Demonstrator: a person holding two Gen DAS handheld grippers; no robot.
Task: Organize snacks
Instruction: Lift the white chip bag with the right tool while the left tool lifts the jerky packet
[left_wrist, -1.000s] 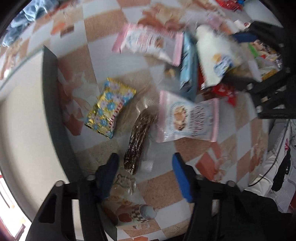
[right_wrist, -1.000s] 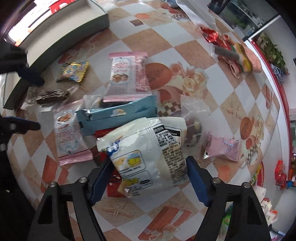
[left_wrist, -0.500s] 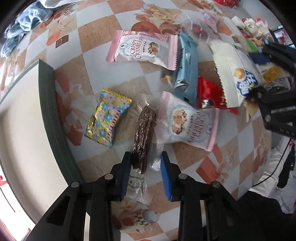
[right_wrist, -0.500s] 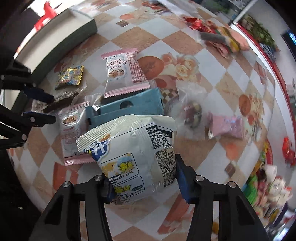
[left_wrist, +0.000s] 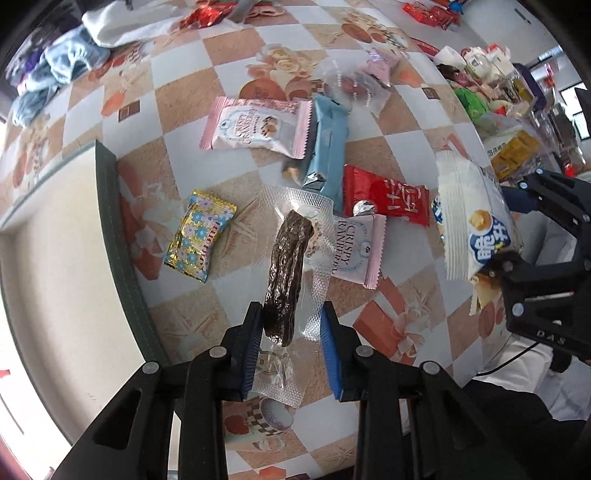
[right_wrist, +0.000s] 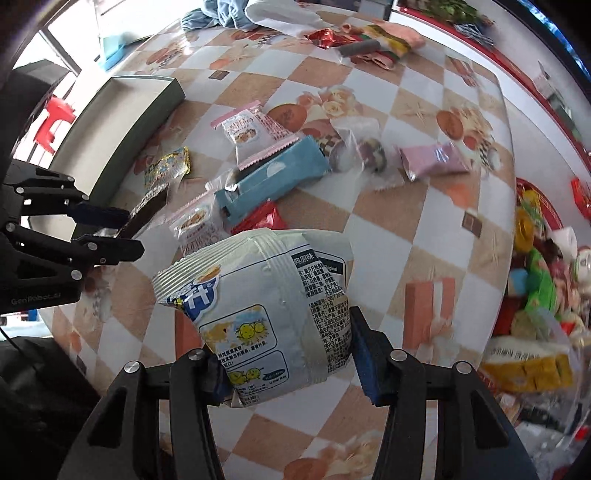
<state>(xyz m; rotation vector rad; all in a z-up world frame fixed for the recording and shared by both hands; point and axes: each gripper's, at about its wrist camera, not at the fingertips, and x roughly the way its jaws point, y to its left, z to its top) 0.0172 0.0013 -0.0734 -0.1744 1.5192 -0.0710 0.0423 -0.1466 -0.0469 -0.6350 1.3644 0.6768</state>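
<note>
Both tongs (left_wrist: 291, 332) (right_wrist: 286, 354) clamp snacks: brown bar (left_wrist: 288, 269), white bag (right_wrist: 266, 314).

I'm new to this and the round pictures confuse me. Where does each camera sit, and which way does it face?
Left wrist view: on the left gripper, looking down along its fingers at the table; they pinch a clear-wrapped brown snack; the right gripper shows at the edge.
Right wrist view: on the right gripper, facing down; its fingers clamp a white snack bag; the left gripper shows at the edge.
Both views share the blue packet, the green-walled tray and the checkered tablecloth.
</note>
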